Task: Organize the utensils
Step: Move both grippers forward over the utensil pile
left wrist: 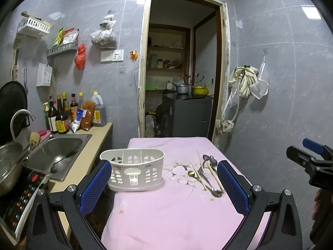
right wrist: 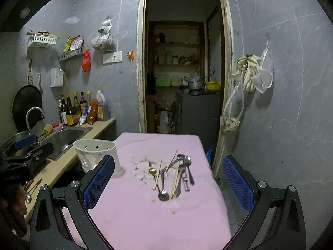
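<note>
Only right view shows counter spoons (right wrist: 29,189), tongs (right wrist: 168,179) spread

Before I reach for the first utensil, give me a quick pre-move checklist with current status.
1. Left gripper open, nothing held: ok.
2. Right gripper open, nothing held: ok.
3. White caddy upright on the pink cloth: ok.
4. Caddy compartments free of contents: cannot tell, the interior is only partly visible.
5. Utensil pile unobstructed ahead of the right gripper: ok.
6. Single piece separable: not ok, spoons and chopsticks overlap; the gold spoon looks easiest.
</note>
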`<state>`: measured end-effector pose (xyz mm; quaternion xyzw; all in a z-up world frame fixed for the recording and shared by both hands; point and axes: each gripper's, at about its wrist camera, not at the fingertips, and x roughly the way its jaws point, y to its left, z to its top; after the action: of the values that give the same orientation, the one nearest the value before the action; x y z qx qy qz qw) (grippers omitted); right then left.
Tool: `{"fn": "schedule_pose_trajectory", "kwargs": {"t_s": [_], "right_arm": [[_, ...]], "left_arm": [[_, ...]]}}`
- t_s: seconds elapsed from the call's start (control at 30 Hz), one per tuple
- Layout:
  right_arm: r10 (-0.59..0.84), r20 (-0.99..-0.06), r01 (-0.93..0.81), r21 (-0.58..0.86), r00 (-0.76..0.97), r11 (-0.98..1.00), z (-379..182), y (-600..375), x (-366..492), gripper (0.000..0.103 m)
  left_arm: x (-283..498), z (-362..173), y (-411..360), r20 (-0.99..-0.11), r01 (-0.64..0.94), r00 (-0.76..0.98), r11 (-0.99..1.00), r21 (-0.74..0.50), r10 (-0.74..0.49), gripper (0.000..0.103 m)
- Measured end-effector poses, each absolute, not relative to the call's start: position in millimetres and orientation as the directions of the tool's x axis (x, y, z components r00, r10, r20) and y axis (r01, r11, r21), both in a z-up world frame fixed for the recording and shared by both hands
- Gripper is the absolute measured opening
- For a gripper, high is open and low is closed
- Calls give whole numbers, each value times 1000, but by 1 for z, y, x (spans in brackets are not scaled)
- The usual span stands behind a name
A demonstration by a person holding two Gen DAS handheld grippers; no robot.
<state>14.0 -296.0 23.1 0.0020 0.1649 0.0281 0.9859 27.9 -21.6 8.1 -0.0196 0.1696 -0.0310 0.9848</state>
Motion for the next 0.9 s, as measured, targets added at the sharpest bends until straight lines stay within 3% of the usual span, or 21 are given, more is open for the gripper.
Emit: {"fn": "schedule_pose_trajectory", "kwargs": {"t_s": [0.57, 0.9], "right_arm": [[68, -342, -53, 54, 937, 997, 20, -341, 134, 102], [51, -432, -31, 53, 901, 998, -21, -382, 225, 102]], "left_arm": [[123, 20, -60, -318, 12, 948, 999, -36, -23, 102], [197, -7, -95, -408, 17, 912, 999, -37, -31, 102]]}}
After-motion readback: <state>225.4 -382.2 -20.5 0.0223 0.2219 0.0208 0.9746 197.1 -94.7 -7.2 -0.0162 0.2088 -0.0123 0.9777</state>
